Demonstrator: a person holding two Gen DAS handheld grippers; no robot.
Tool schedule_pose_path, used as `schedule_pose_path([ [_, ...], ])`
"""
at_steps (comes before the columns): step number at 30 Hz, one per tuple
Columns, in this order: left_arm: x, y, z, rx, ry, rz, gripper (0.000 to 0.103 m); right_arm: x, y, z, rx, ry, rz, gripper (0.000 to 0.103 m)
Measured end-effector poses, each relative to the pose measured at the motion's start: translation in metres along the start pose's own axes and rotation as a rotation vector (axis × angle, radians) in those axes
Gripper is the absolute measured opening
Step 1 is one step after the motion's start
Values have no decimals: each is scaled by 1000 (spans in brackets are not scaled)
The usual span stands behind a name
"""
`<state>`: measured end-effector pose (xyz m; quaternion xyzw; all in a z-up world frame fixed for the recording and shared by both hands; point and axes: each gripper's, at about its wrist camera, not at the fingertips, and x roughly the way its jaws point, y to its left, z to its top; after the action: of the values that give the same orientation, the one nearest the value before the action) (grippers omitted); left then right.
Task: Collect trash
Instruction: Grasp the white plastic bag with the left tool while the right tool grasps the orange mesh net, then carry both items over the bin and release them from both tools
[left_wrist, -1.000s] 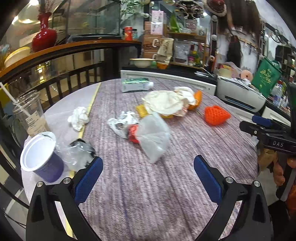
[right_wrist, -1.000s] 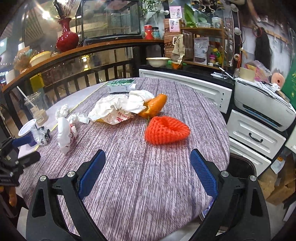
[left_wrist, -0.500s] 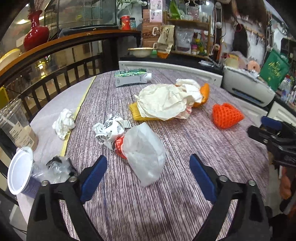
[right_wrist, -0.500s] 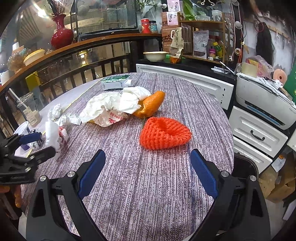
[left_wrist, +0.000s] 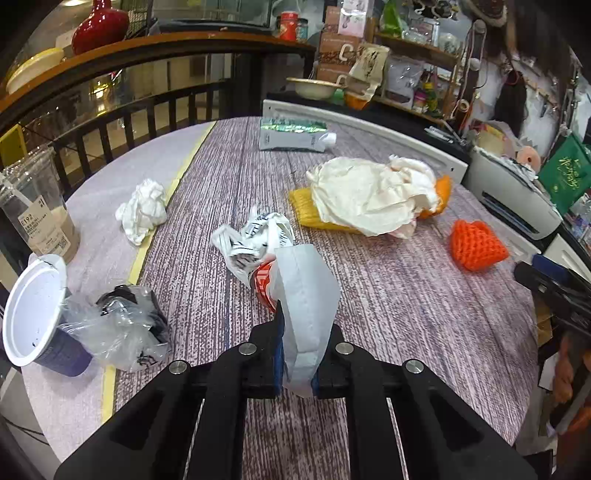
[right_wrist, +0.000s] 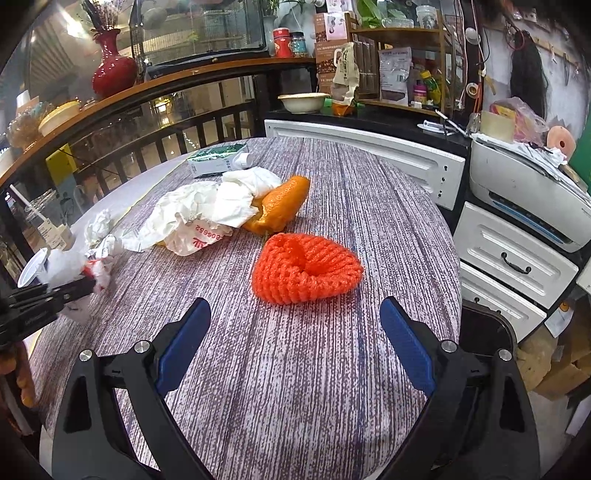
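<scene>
The task is judged to be at its start: no bin or sack is seen, and nearly all the litter lies on the round table (left_wrist: 424, 332). One item is taken: the jaws of the left gripper (left_wrist: 297, 363) have just been closing and are now pinched on the near end of a white paper bag (left_wrist: 306, 295), which rests on the table. The right gripper (right_wrist: 295, 343) is spread wide and empty, just short of one orange foam net (right_wrist: 306, 267). Also counted: one large white wrapper (left_wrist: 365, 199), one crumpled tissue (left_wrist: 142, 210), one milk carton (left_wrist: 291, 134), one tipped paper cup (left_wrist: 31, 314), and one clear plastic cup (left_wrist: 35, 210).
</scene>
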<state>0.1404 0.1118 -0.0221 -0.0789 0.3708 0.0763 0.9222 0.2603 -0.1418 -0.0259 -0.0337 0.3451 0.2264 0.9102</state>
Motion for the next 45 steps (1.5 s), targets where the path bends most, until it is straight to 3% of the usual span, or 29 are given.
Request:
schedule_pose_path([
  [5,-20,-3,-3,-4,-25,-77,9,21,-3,13,-3,36,-19,91],
  [10,-35,-10,-6,9,-44,-127,9,38,-2,21,-24,72,-41,80],
  [16,-46,-17,-8,22,-58,-166,9,48,0,19,-42,95,-59,54],
  [21,-53,-28,-10,43,-68,-204,9,42,1,16,-51,88,-46,25],
  [23,-54,-34,-11,47,-71,-221,9,36,1,15,-50,73,-41,21],
  [37,-60,-94,-11,131,-103,-345,9,-40,-24,-6,1,-81,-62,19],
  [45,-50,-144,-5,168,-102,-438,9,-75,-66,-28,66,-122,-156,19],
])
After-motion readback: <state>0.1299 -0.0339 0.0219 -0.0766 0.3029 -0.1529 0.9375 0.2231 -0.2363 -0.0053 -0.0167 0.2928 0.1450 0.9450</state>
